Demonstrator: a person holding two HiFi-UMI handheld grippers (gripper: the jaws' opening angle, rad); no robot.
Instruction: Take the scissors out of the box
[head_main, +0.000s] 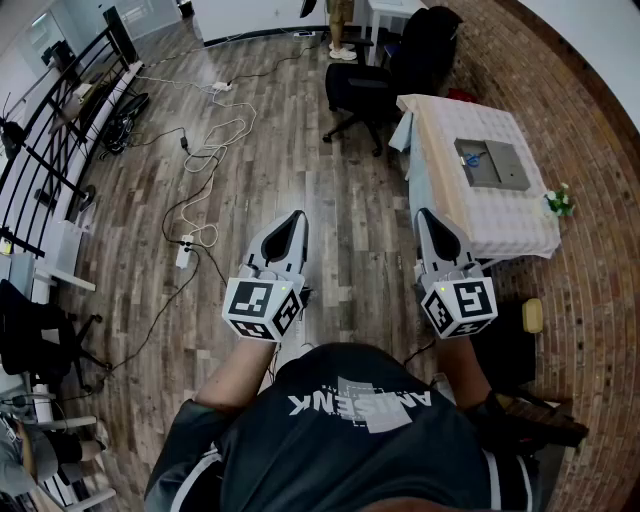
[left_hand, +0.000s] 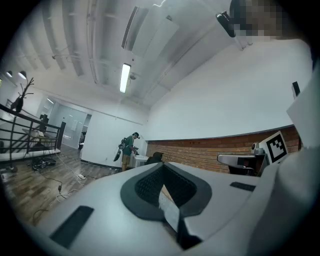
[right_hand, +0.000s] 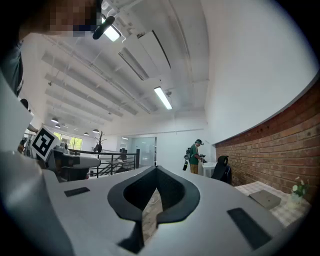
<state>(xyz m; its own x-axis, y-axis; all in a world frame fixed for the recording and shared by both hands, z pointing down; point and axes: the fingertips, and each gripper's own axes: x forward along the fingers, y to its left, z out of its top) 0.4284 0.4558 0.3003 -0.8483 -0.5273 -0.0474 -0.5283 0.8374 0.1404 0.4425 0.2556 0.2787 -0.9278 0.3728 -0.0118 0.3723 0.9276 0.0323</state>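
A shallow grey box (head_main: 491, 163) lies on a small table with a checked cloth (head_main: 510, 225) at the right of the head view. Something blue (head_main: 473, 158), probably the scissors' handles, shows at its left inside edge. Both grippers are held level in front of the person, well short of the table. My left gripper (head_main: 296, 218) comes to a shut point with nothing in it, and so does my right gripper (head_main: 428, 215), which is nearer the table's left edge. In the right gripper view the box (right_hand: 265, 198) lies low at the right, beyond the shut gripper (right_hand: 156, 170).
A black office chair (head_main: 365, 85) stands beyond the table. Cables and power strips (head_main: 205, 150) trail over the wooden floor. A metal railing (head_main: 50, 110) runs along the left, a brick wall (head_main: 590, 120) along the right. A small plant (head_main: 558, 200) sits on the table's corner. A person (head_main: 340, 20) stands far back.
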